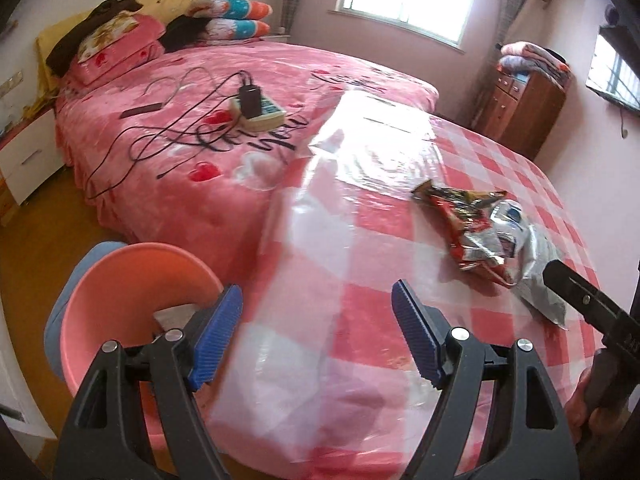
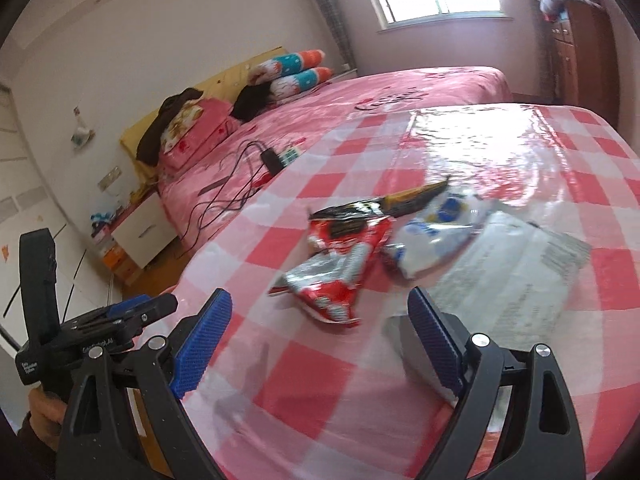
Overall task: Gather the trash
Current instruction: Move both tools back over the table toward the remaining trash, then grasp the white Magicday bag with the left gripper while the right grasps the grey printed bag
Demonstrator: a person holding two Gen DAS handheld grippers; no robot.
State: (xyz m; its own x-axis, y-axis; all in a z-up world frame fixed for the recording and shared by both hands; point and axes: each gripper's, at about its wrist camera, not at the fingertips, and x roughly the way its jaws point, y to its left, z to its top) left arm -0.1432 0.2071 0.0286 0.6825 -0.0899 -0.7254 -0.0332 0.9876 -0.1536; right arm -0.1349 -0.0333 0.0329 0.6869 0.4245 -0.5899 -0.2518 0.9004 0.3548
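Note:
A pile of trash lies on the red-and-white checked table (image 2: 304, 376): a crumpled red snack wrapper (image 2: 340, 268) (image 1: 468, 220), a white and blue wrapper (image 2: 432, 236) (image 1: 508, 232) and a flat grey mailer bag (image 2: 512, 280) (image 1: 540, 284). My right gripper (image 2: 320, 340) is open just short of the pile, its right pad over the mailer's near corner. My left gripper (image 1: 318, 332) is open over the table's left edge, holding nothing. A pink bin (image 1: 132, 300) stands on the floor to its left, with a pale scrap inside.
Beyond the table is a bed (image 1: 224, 140) with a pink cover, a power strip (image 1: 260, 112), cables and pillows. A wooden cabinet (image 1: 524, 108) stands at the back right and a nightstand (image 2: 140, 232) beside the bed. A person's hand (image 2: 44, 412) holds the left gripper's handle.

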